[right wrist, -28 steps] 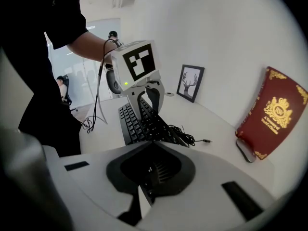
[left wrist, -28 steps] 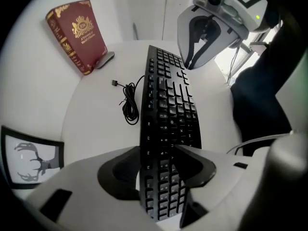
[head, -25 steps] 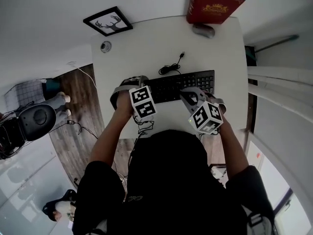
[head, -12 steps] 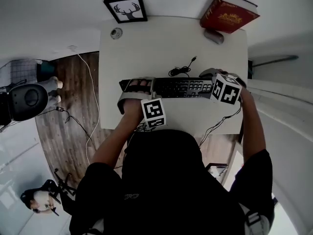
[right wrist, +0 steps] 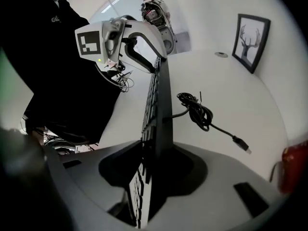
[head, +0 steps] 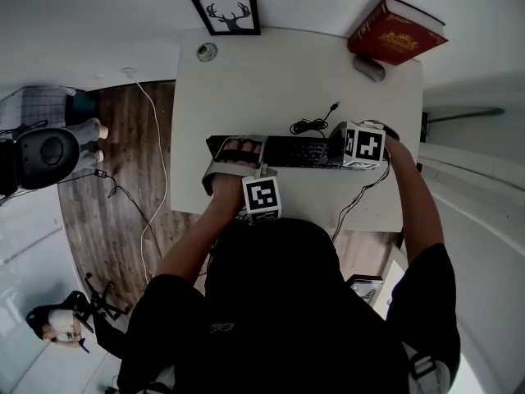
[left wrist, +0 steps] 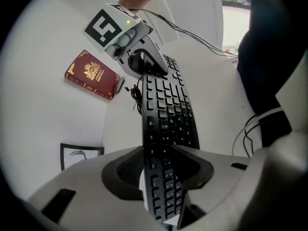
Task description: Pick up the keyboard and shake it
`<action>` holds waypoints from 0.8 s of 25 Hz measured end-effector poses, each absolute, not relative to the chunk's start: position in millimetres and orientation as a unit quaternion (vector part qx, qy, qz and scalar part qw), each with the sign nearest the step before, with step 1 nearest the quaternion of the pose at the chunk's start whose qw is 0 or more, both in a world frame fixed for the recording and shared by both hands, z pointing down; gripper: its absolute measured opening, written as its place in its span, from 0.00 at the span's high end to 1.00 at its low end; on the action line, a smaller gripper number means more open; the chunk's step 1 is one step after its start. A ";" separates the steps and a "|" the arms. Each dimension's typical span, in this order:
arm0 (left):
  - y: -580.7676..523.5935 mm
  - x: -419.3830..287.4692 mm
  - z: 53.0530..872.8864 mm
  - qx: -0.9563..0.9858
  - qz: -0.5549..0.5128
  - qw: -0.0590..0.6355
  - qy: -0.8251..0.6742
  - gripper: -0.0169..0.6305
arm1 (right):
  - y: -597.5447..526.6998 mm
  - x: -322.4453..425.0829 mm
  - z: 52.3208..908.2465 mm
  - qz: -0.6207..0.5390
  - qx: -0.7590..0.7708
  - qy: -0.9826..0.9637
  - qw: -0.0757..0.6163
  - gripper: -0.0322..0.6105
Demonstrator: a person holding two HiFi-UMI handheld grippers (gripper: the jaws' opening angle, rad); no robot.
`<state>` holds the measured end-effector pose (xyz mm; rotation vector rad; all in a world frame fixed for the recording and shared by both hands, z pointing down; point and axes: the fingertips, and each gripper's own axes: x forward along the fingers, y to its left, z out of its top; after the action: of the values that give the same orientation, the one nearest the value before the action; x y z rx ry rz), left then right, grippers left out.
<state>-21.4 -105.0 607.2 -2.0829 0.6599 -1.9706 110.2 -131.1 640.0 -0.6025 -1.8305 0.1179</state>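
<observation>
— Starting from the left, what can you make out on the table (head: 246, 89)?
— A framed deer picture (head: 226, 12) stands at the far left corner. A small round thing (head: 207, 52) sits just beside it, too small to name.
— And the left gripper (left wrist: 161, 160)?
— Its jaws have just been closing and pinch the left end of the keyboard (head: 299, 151), pads pressed on both faces.
— How does the keyboard lie?
— It is tipped up on its long edge across the middle of the table, keys turned toward the person. Whether its lower edge touches the top, I cannot tell.
— Behind it?
— Its cable (head: 314, 124) is loosely coiled, the plug lying free on the top.
— The right gripper (right wrist: 156, 160)?
— From above, its marker cube covers the jaws. Its own view shows them, just closed in and clamped on the keyboard's right end.
— Far right corner?
— A red book (head: 397, 31) overhangs the edge and half covers a grey mouse (head: 369, 66). The person's head hides the table's near edge.
</observation>
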 end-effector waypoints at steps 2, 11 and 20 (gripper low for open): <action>-102.8 -21.0 605.2 -0.712 -0.662 0.089 0.218 0.71 | -130.1 110.2 637.3 0.045 -0.255 -0.776 0.575 0.72; -92.9 -49.2 591.2 -0.760 -0.633 -0.087 0.116 0.62 | -121.8 113.1 627.2 -0.001 -0.232 -0.776 0.587 0.74; -63.8 -36.2 630.9 -0.732 -0.673 -0.072 0.077 0.75 | -107.7 116.2 619.8 -0.060 -0.183 -0.782 0.593 0.76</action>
<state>-36.2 -63.8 630.9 -2.4118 0.2552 -2.2162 116.2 -107.7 619.8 -0.4245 -1.8173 -0.1392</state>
